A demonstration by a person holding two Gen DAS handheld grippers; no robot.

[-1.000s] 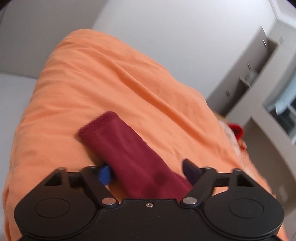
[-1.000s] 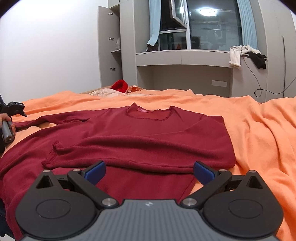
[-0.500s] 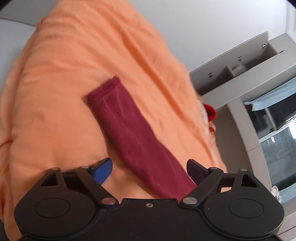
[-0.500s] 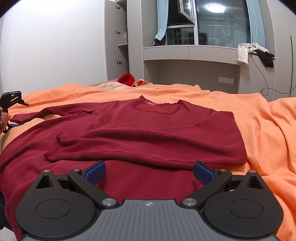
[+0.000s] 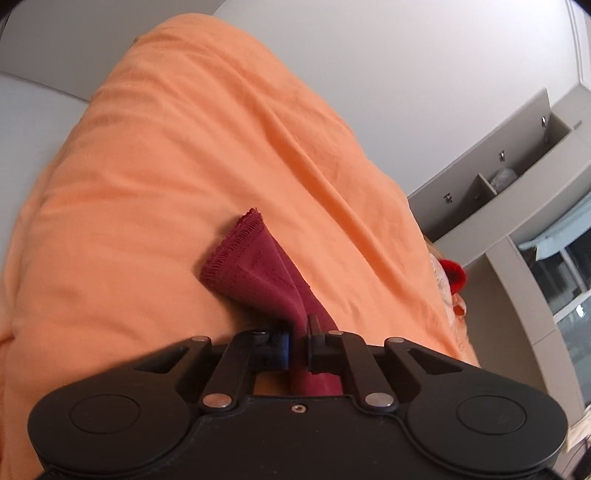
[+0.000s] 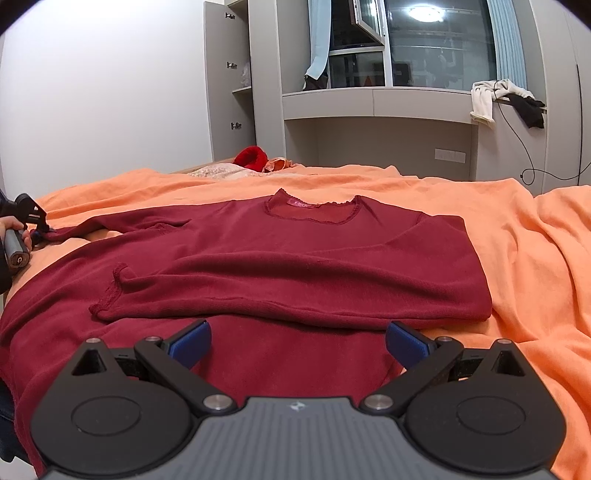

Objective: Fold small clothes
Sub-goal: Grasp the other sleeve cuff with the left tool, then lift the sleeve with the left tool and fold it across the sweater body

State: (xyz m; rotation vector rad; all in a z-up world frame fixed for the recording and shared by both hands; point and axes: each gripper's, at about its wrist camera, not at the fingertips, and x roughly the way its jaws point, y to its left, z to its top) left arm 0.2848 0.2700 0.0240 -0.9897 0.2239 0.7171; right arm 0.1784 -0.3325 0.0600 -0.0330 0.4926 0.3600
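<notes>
The left gripper [image 5: 298, 341] is clamped tight on the sleeve [image 5: 258, 273] of the dark red knitted long-sleeved top [image 6: 295, 254], its cuff lying just ahead of it on the orange bed cover [image 5: 166, 177]. The right gripper [image 6: 297, 341] stands wide open and holds nothing, the top's folded body spread directly ahead.

A home bedroom. Wide bed under a rumpled orange bedspread [image 6: 480, 221], plain white wall [image 6: 110, 92] behind. Built-in grey wardrobe [image 6: 225, 92] with open shelves, a grey window ledge [image 6: 376, 101] below a dark window [image 6: 439, 48] with pale blue curtains [image 6: 318, 40]. Clothes dumped on the ledge [image 6: 484, 98], a wall socket [image 6: 450, 155], a ceiling lamp mirrored in the glass [image 6: 423, 13].
</notes>
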